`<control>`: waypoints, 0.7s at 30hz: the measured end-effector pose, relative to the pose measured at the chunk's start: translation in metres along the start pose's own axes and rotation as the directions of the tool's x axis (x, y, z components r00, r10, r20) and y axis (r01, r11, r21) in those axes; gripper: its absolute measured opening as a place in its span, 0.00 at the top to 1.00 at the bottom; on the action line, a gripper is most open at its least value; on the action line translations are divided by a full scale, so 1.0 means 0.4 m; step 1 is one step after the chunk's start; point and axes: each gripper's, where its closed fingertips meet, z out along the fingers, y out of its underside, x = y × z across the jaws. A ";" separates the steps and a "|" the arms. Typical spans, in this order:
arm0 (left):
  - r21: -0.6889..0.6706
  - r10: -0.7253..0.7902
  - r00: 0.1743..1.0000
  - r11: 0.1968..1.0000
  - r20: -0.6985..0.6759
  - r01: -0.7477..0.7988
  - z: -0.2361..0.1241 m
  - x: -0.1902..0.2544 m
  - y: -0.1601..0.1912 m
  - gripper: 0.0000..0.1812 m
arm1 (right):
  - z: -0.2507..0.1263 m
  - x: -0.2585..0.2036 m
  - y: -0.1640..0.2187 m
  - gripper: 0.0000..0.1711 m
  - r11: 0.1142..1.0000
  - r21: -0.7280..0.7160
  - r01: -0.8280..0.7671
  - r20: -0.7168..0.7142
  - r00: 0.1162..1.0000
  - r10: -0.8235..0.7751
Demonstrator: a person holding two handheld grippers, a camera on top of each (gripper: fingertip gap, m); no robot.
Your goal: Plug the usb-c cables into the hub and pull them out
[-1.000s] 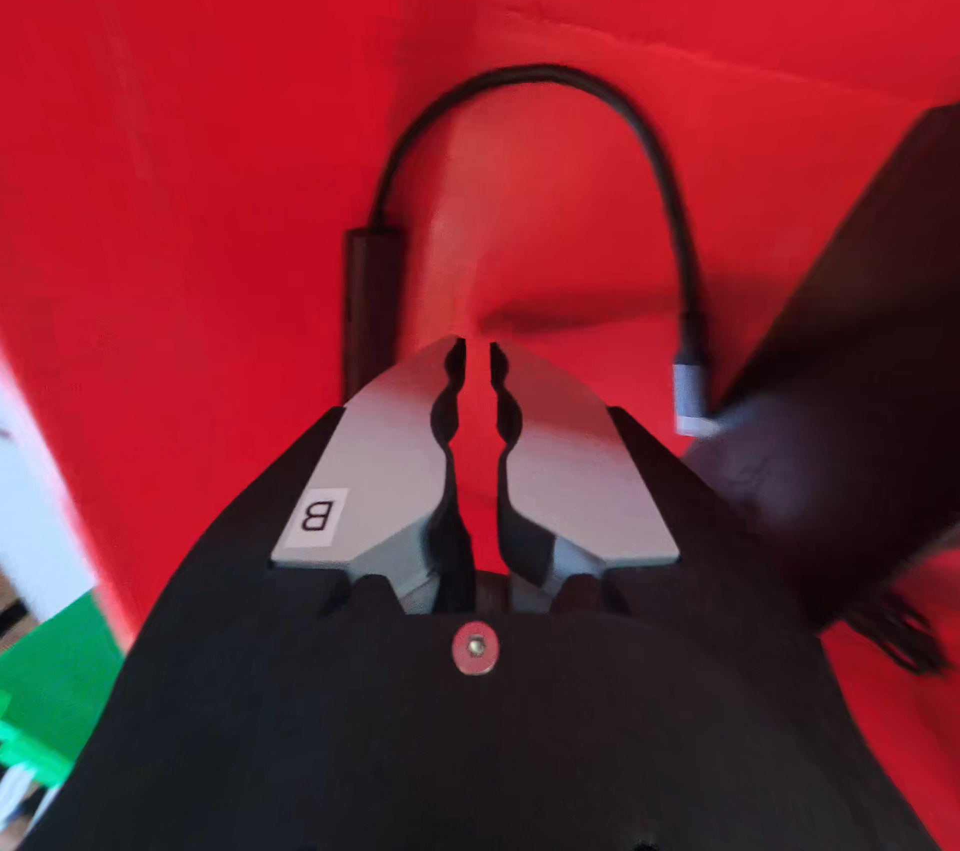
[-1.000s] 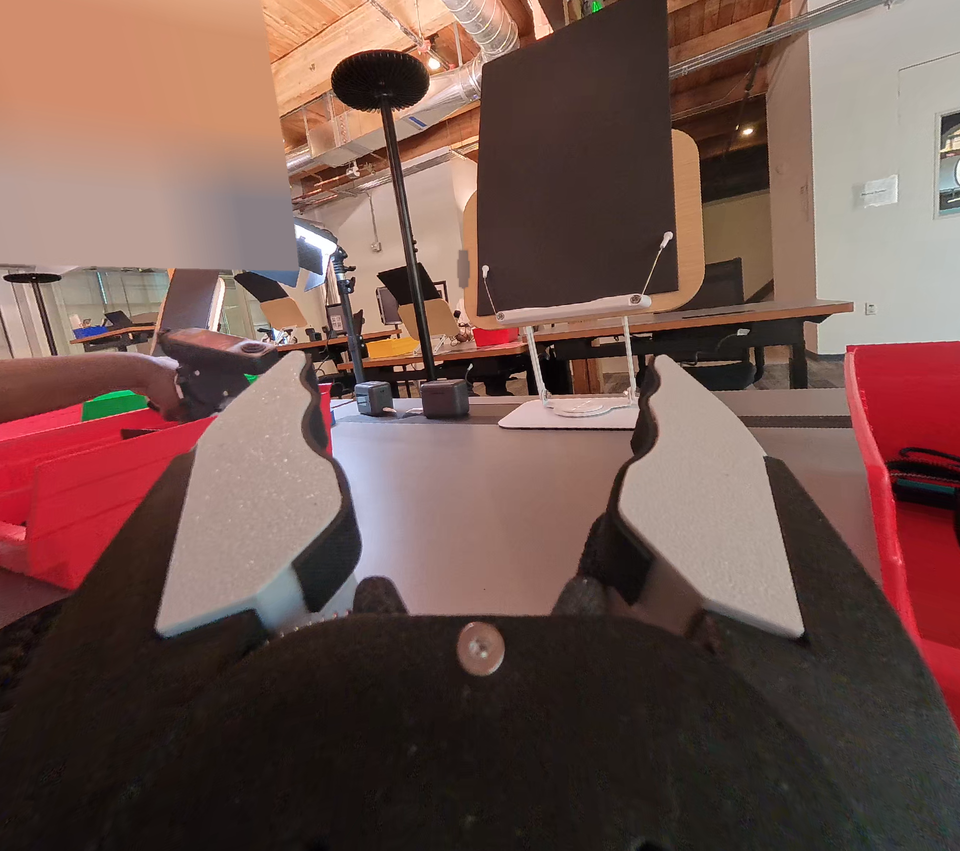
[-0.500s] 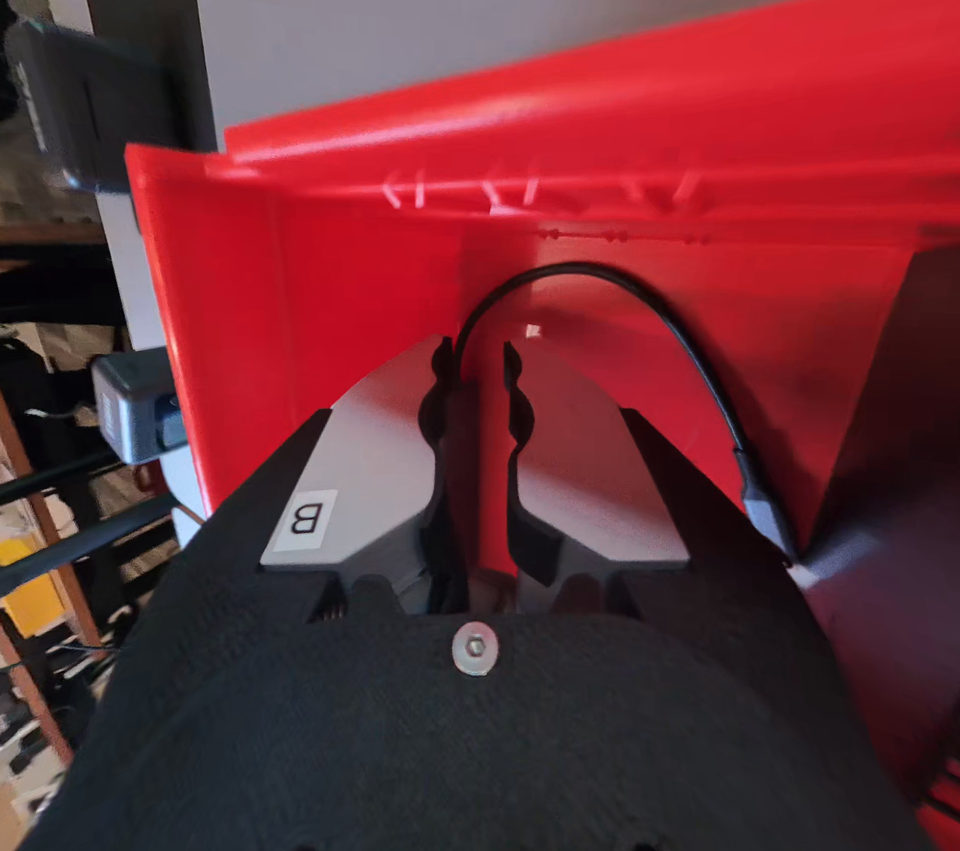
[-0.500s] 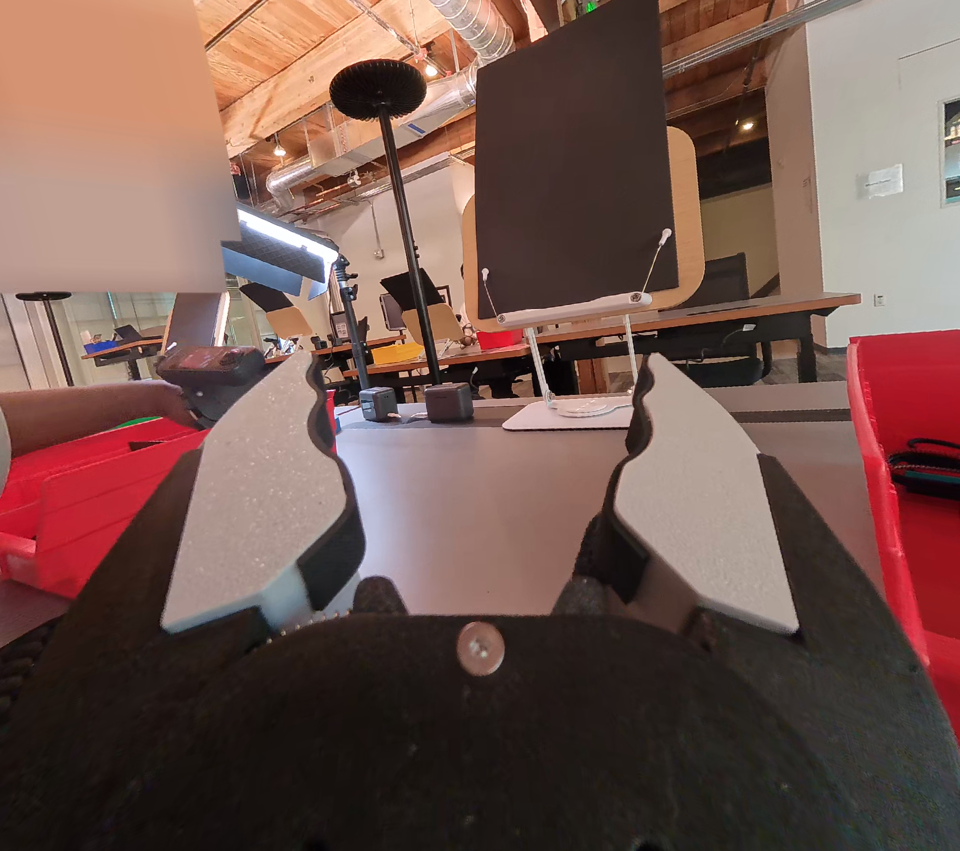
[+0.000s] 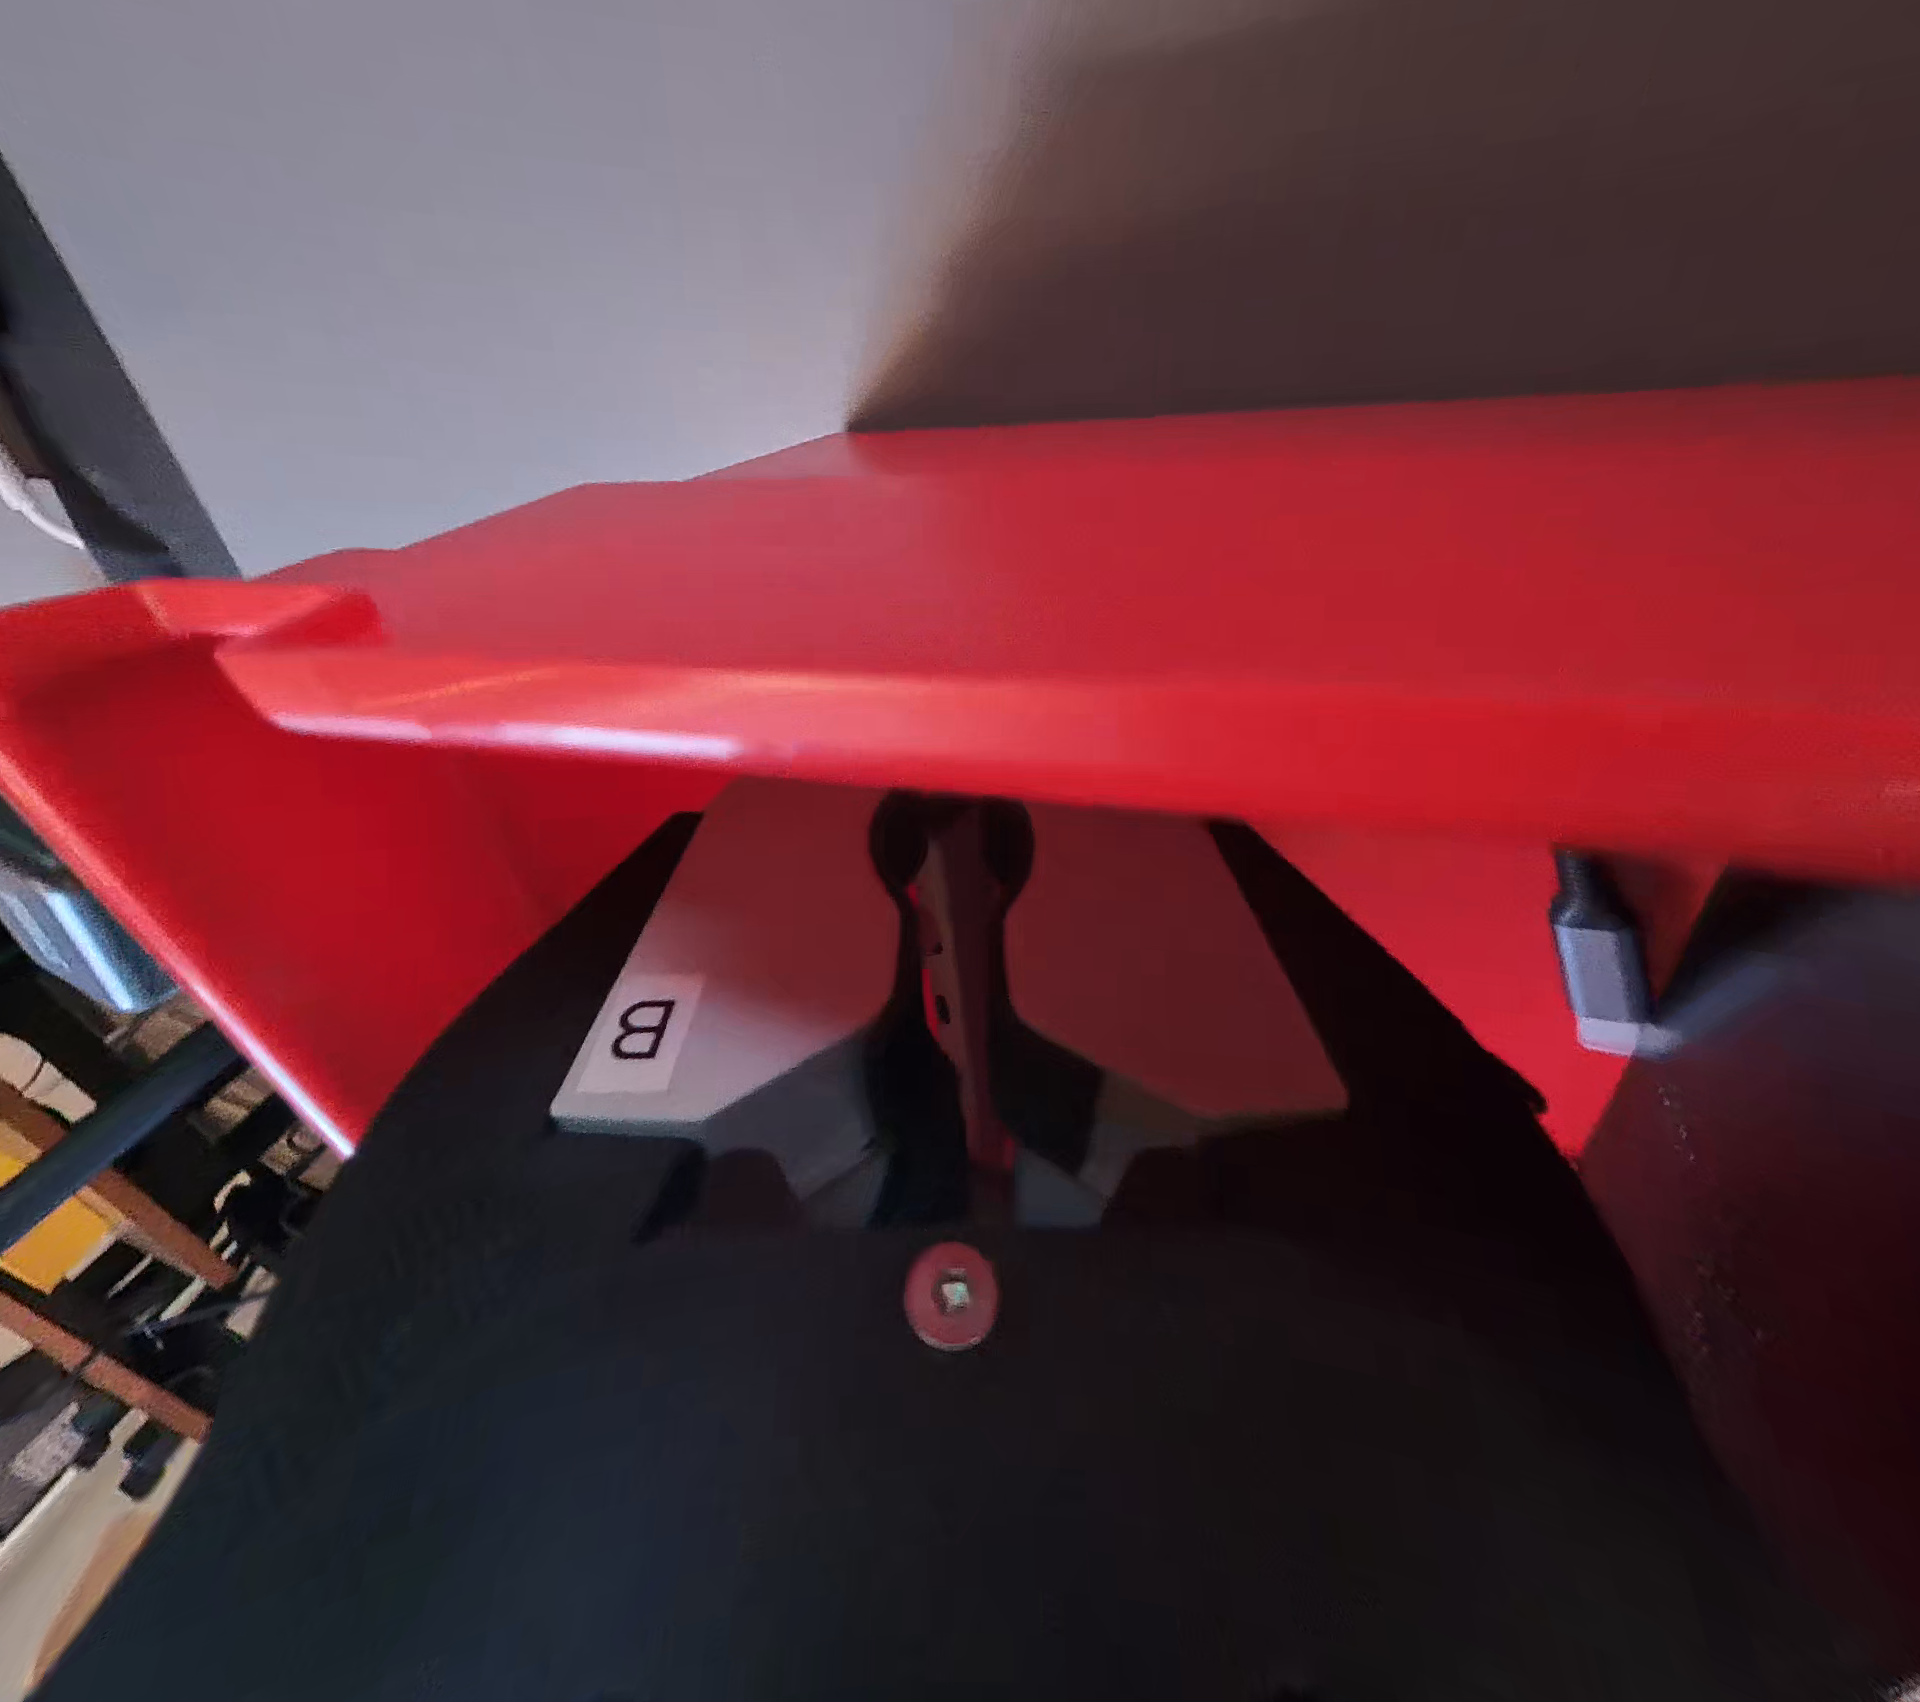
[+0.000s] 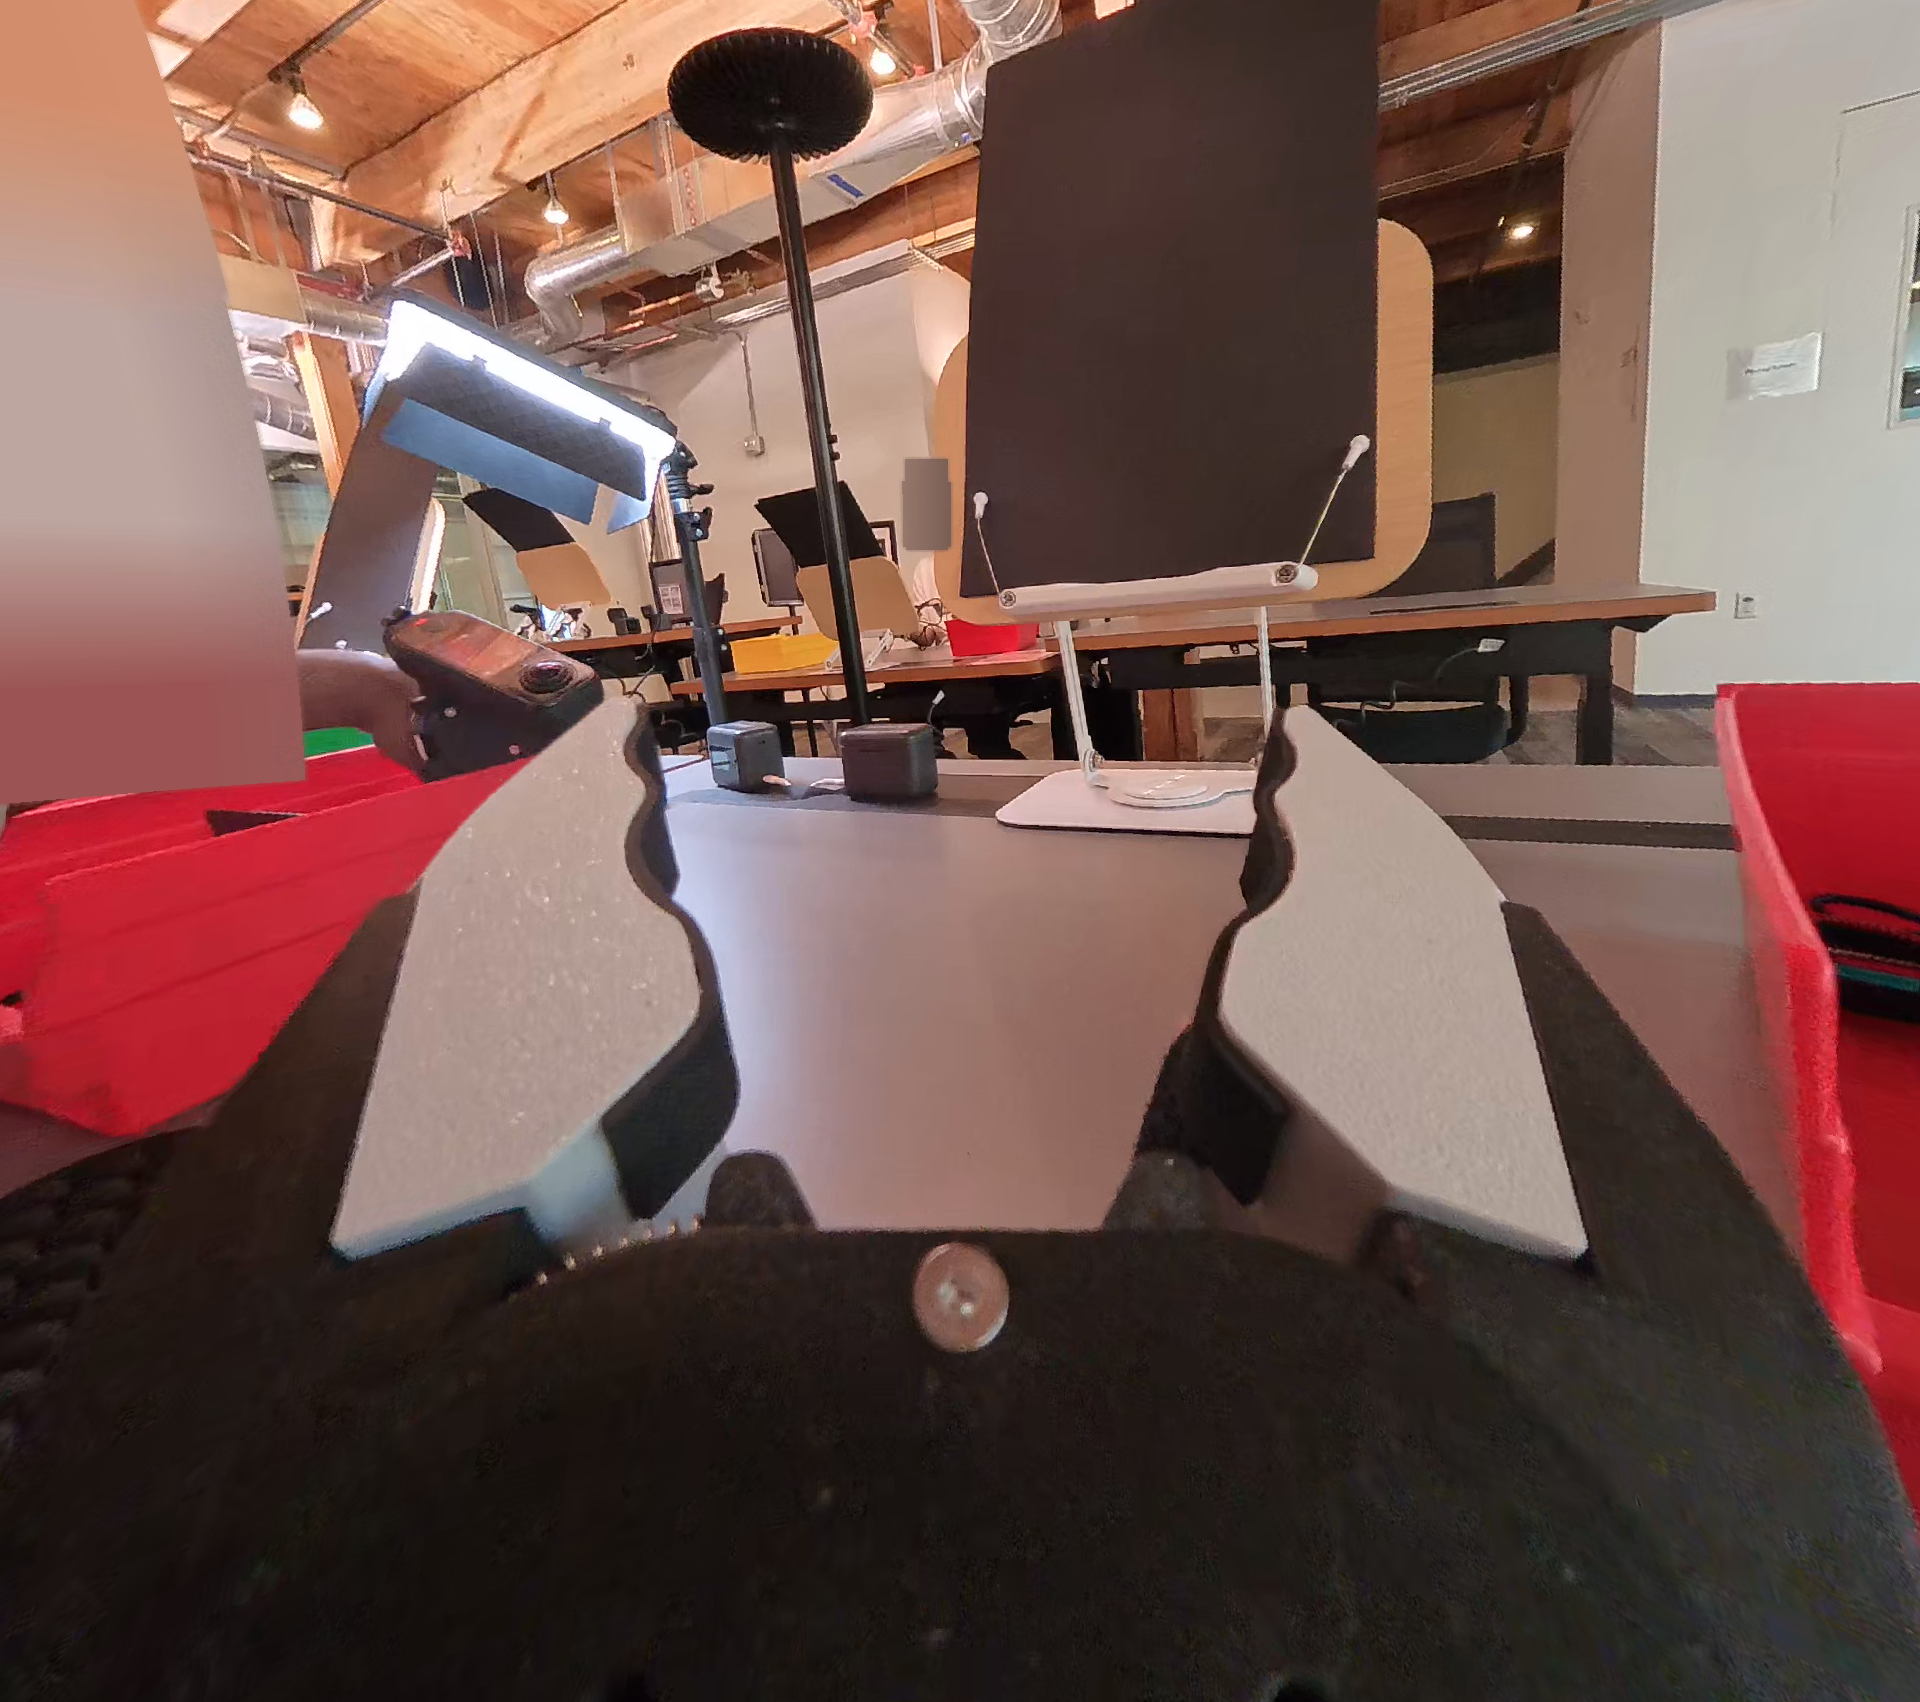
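Note:
In the left wrist view my left gripper (image 5: 954, 837) is inside a red bin (image 5: 1039, 613), its tips just under the bin's near rim. Its jaws are shut on a thin dark slab seen edge-on, the hub (image 5: 961, 998). The hub's short cable ends in a grey usb-c plug (image 5: 1600, 977), which hangs at the right against the bin wall. My right gripper (image 6: 956, 831) is open and empty, low over a grey table (image 6: 956, 946). The left gripper also shows in the right wrist view (image 6: 488, 696), held by a hand above the left bin.
A red bin (image 6: 208, 925) stands at the left of the table. Another red bin (image 6: 1787, 925) at the right holds a black coiled cable (image 6: 1870, 935). A black board on a white stand (image 6: 1174, 281), a pole (image 6: 821, 447) and two small dark cubes (image 6: 888, 759) stand at the far edge. There is about 45 cm between the tips of the two grippers.
The left gripper closed on the hub on the bin floor and lifted it toward the rim; its view now looks over the bin wall. The right gripper stayed open, nearly still.

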 end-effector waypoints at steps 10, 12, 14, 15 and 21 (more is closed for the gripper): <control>0.060 0.088 0.994 0.994 0.067 -0.092 -0.003 0.011 0.001 0.96 | 0.002 -0.002 0.004 0.40 1.000 -0.011 0.011 -0.001 1.000 -0.011; 0.040 0.105 0.990 0.993 0.097 -0.109 0.000 0.002 0.004 0.96 | 0.003 -0.004 0.004 0.40 1.000 -0.012 0.014 0.003 1.000 -0.014; 0.043 0.089 0.990 0.995 0.110 -0.094 0.001 -0.002 0.004 0.97 | 0.002 -0.006 0.003 0.40 1.000 -0.009 0.018 0.006 1.000 -0.018; 0.053 0.072 0.991 0.995 0.116 -0.079 0.002 -0.003 0.004 0.96 | 0.001 -0.007 0.002 0.40 1.000 -0.007 0.019 0.007 1.000 -0.019; 0.103 -0.050 0.978 0.994 0.201 0.030 -0.029 -0.020 0.023 0.97 | -0.003 -0.003 -0.003 0.41 1.000 0.008 0.003 0.004 1.000 -0.003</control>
